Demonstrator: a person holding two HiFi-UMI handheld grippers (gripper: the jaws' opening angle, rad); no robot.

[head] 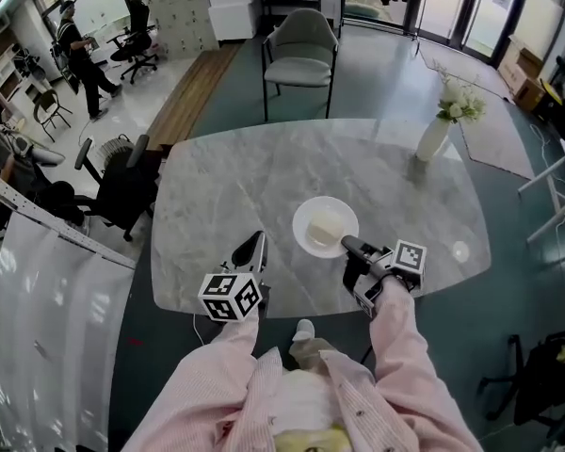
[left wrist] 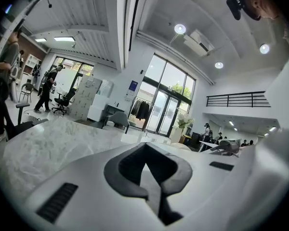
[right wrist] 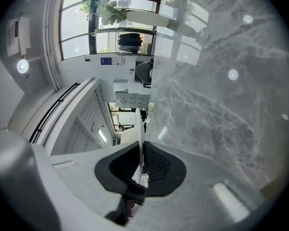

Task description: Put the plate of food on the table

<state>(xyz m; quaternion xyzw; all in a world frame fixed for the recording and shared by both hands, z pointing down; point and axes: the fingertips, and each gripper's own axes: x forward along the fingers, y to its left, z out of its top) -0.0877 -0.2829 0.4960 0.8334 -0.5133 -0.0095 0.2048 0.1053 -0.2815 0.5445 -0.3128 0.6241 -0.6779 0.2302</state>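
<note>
1. Head view: white plate (head: 300, 226) sits over the near-middle of the marble worktop (head: 217, 182). A pale block of food (head: 324, 228) is at the plate's centre. Can't tell if the plate rests on the stone or is just above it.
2. Same view: right gripper (head: 347, 245) is at the plate's near-right rim, jaws touching the rim. Left gripper (head: 257, 239) is just left of the plate and apart from it, jaws pointing away from the person. Both pink sleeves are near side of the plate.
3. Same view: vase (head: 432, 139) with white flowers (head: 459, 102) stands beyond the plate to the right, near the worktop's far edge. Grey chair (head: 301, 55) is straight beyond the plate, off the worktop.
4. Left gripper view: left gripper (left wrist: 145, 148) jaws are together, pads meeting, nothing between them. Worktop (left wrist: 53, 143) stretches ahead and left; grey chair (left wrist: 119, 119) is past its far edge.
5. Right gripper view: camera is rolled on its side. Right gripper (right wrist: 140, 150) jaws are narrow, clamped on the plate (right wrist: 140, 129), whose rim shows edge-on as a thin white line between the dark pads. Marble worktop (right wrist: 221, 105) fills the frame to the right of the plate.
</note>
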